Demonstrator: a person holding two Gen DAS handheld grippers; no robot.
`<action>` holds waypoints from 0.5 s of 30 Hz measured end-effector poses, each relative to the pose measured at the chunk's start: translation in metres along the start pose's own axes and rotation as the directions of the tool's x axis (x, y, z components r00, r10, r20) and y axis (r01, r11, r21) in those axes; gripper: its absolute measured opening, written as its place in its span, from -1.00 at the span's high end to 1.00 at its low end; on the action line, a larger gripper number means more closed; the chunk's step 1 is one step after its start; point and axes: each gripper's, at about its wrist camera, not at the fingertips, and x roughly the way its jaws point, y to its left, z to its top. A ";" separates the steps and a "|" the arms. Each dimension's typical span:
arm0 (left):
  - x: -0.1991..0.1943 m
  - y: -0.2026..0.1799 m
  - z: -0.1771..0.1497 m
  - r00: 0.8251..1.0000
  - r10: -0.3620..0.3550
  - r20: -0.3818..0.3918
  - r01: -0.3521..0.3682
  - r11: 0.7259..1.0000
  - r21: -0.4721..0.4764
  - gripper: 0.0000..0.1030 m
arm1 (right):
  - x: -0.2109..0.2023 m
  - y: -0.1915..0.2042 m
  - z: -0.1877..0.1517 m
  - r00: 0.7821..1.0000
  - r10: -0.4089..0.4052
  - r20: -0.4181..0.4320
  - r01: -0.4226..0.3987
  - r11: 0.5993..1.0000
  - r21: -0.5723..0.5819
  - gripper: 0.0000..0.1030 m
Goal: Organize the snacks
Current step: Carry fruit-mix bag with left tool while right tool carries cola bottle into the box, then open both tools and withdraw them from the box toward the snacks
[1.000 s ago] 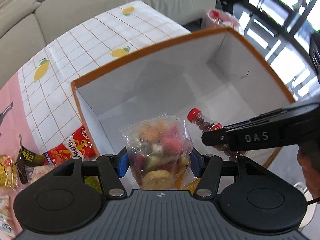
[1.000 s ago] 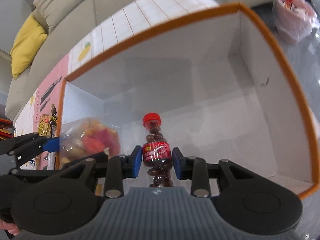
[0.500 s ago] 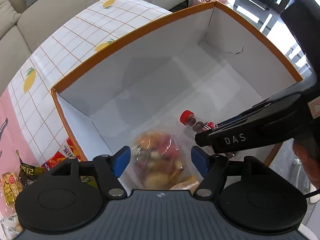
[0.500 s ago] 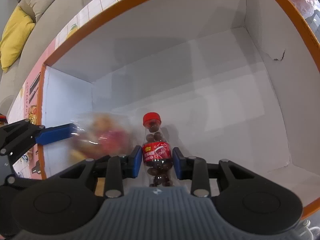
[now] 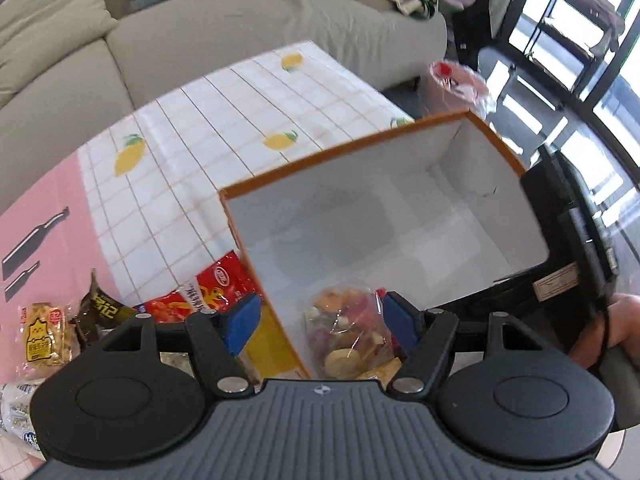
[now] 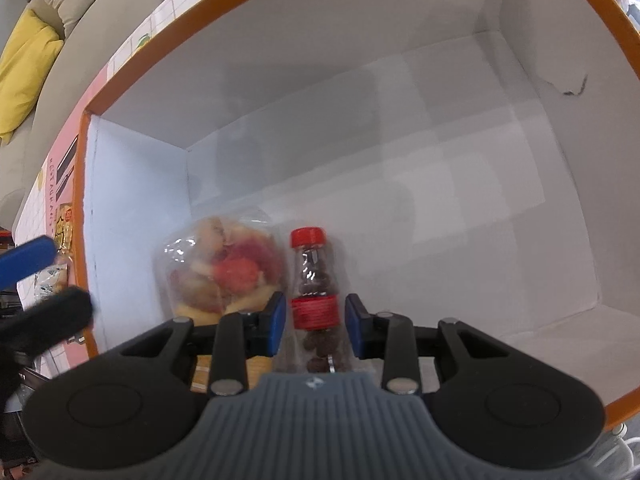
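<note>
Our left gripper [image 5: 320,320] is spread above the fruit bag [image 6: 224,268] in the box's [image 6: 320,92] near-left corner. Our right gripper [image 6: 316,324] is spread around the bottle [image 6: 314,280]; we should lift straight out without knocking it

The left hand-held gripper [image 5: 320,318] has its jaws spread wide, the blue pads [image 5: 242,322] well apart and touching nothing. Its body tilts downward, fingers pointing forward and down. The right hand-held gripper [image 6: 316,322] also has its jaws parted, each blue pad [image 6: 276,322] standing just clear on either side with a thin gap showing. In the left wrist view the right hand-held gripper's black body crosses the right edge, and the person's right hand [image 5: 618,330] wraps its handle. In the right wrist view a blurred blue fingertip [image 6: 28,258] of the left hand-held gripper shows at the left edge.
</note>
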 end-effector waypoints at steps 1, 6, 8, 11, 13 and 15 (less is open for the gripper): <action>-0.003 0.002 -0.001 1.000 -0.001 0.006 0.001 1.000 -0.007 -0.59 | 0.001 0.003 0.000 1.000 -0.002 -0.001 0.002 1.000 -0.003 0.38; -0.025 0.009 -0.011 0.999 0.019 0.045 -0.017 0.999 -0.038 -0.59 | -0.004 0.015 -0.004 0.999 -0.033 0.014 0.033 0.999 -0.027 0.23; -0.034 0.014 -0.017 0.998 0.033 0.054 -0.030 0.998 -0.060 -0.59 | -0.011 0.020 -0.009 0.998 -0.047 0.033 0.048 0.998 -0.044 0.17; -0.047 0.019 -0.029 0.995 0.066 0.073 -0.060 0.995 -0.081 -0.59 | -0.024 0.032 -0.017 0.995 -0.068 0.069 0.073 0.994 -0.083 0.09; -0.057 0.023 -0.038 0.993 0.087 0.082 -0.079 0.992 -0.098 -0.59 | -0.036 0.042 -0.026 0.991 -0.079 0.106 0.090 0.990 -0.112 0.05; -0.067 0.027 -0.047 0.991 0.101 0.091 -0.089 0.988 -0.126 -0.59 | -0.043 0.051 -0.034 0.985 -0.089 0.146 0.109 0.984 -0.138 -0.06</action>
